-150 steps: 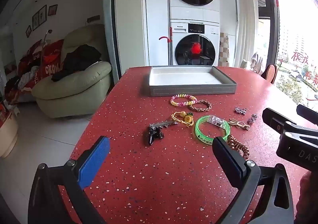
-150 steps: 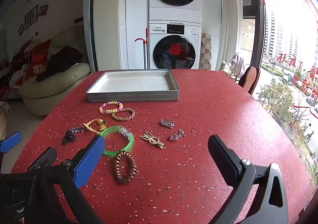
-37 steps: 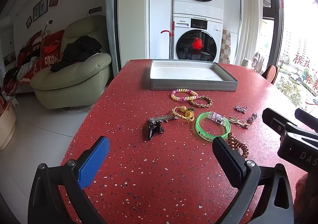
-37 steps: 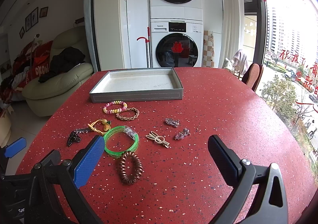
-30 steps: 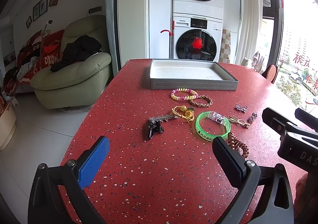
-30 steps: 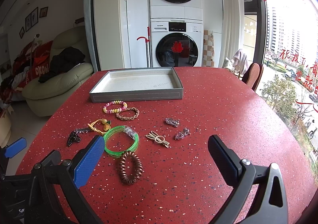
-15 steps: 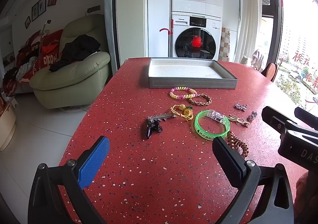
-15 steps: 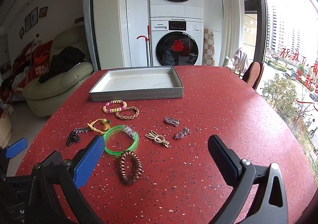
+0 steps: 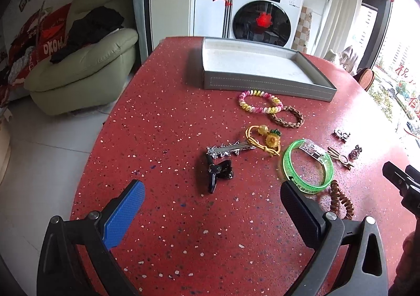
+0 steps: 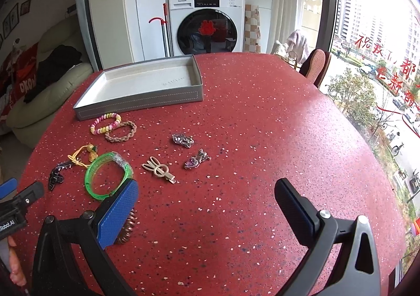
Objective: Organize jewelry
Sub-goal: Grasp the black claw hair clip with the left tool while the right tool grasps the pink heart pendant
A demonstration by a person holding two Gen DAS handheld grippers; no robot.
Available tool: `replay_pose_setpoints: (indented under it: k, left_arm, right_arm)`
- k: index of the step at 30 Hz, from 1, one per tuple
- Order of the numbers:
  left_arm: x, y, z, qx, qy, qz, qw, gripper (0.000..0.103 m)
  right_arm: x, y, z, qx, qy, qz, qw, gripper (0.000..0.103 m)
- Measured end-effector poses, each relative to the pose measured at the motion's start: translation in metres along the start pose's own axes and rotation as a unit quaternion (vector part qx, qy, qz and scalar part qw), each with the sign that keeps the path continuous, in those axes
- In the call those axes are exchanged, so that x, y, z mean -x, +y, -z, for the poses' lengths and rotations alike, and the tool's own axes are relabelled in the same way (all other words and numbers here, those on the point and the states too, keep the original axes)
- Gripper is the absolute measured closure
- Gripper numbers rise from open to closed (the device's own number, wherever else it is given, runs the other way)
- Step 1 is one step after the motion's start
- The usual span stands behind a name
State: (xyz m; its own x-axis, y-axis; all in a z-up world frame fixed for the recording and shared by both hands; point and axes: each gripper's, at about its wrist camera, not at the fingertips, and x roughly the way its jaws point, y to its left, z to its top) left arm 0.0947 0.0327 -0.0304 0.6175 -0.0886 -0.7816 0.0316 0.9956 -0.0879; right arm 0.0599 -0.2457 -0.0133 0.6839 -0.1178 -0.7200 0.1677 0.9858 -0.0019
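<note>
Left wrist view: left gripper (image 9: 210,206) was spread wide, holding nothing, angled down at the red speckled table (image 9: 162,112). Black hair claw (image 9: 219,171) lay just ahead between the fingers' line, so likely the first pick. Silver spiked clip (image 9: 228,149) touched the yellow cord charm (image 9: 263,138); green bangle (image 9: 305,164) sat to the right, brown coil tie (image 9: 340,201) partly behind the black finger. Pink-yellow coil bracelet (image 9: 260,101) overlapped the braided bracelet (image 9: 287,117) just in front of the grey tray (image 9: 265,84), which held nothing. Everything was loose near the tray, probably staged for short transfers.

Right wrist view: right gripper (image 10: 207,204) was also wide apart and unloaded, low over the table. Beige bow clip (image 10: 158,169) and two small brooches (image 10: 182,139), (image 10: 197,159) lay ahead, nearest this side, so these look like its share.

Room: stacked washer-dryer (image 10: 207,23) behind the table, green sofa (image 9: 78,70) with clothes on the left, big window on the right. The glossy top could make the flat clips hard to grab.
</note>
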Motion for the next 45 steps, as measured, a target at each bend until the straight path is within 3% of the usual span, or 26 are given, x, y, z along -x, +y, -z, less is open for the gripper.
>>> replay_pose_setpoints:
  k: [7, 13, 15, 17, 22, 24, 27, 32, 37, 45]
  left_arm:
    - [-0.030, -0.001, -0.016, -0.001, 0.031, -0.004, 0.9995, 0.000]
    - [-0.045, -0.004, -0.023, 0.000, 0.045, -0.005, 0.9990, 0.000]
    - [-0.049, -0.005, -0.023, -0.002, 0.050, -0.006, 0.9987, 0.007]
    - [-0.053, -0.004, -0.023, 0.000, 0.057, -0.005, 0.9984, 0.007]
    - [-0.057, -0.007, -0.020, -0.006, 0.055, -0.009, 0.9984, 0.022]
    - [-0.055, -0.010, -0.019, -0.014, 0.047, -0.010, 0.9987, 0.038]
    - [-0.050, -0.009, -0.015, -0.019, 0.039, -0.007, 0.9990, 0.054]
    - [-0.042, -0.002, -0.011, -0.016, 0.028, 0.010, 0.9994, 0.061]
    - [-0.028, 0.002, -0.014, -0.020, 0.020, 0.033, 0.9991, 0.061]
    - [-0.008, -0.006, -0.046, -0.021, 0.001, 0.074, 0.9971, 0.061]
  right_arm:
    - [-0.034, -0.010, -0.022, -0.029, 0.063, -0.012, 0.998, 0.005]
    - [-0.070, -0.004, -0.036, -0.046, 0.103, -0.030, 0.993, 0.028]
    - [-0.080, 0.000, -0.038, -0.047, 0.113, -0.031, 0.992, 0.034]
    - [-0.086, 0.003, -0.037, -0.048, 0.122, -0.031, 0.991, 0.041]
    - [-0.088, 0.014, -0.035, -0.033, 0.120, -0.016, 0.992, 0.052]
    - [-0.088, 0.018, -0.035, -0.026, 0.119, -0.006, 0.993, 0.066]
    - [-0.086, 0.019, -0.033, -0.022, 0.116, -0.002, 0.993, 0.083]
    - [-0.082, 0.017, -0.033, -0.030, 0.113, -0.011, 0.993, 0.085]
    - [-0.074, 0.011, -0.034, -0.046, 0.104, -0.046, 0.992, 0.085]
    - [-0.058, 0.004, -0.054, -0.061, 0.086, -0.091, 0.990, 0.085]
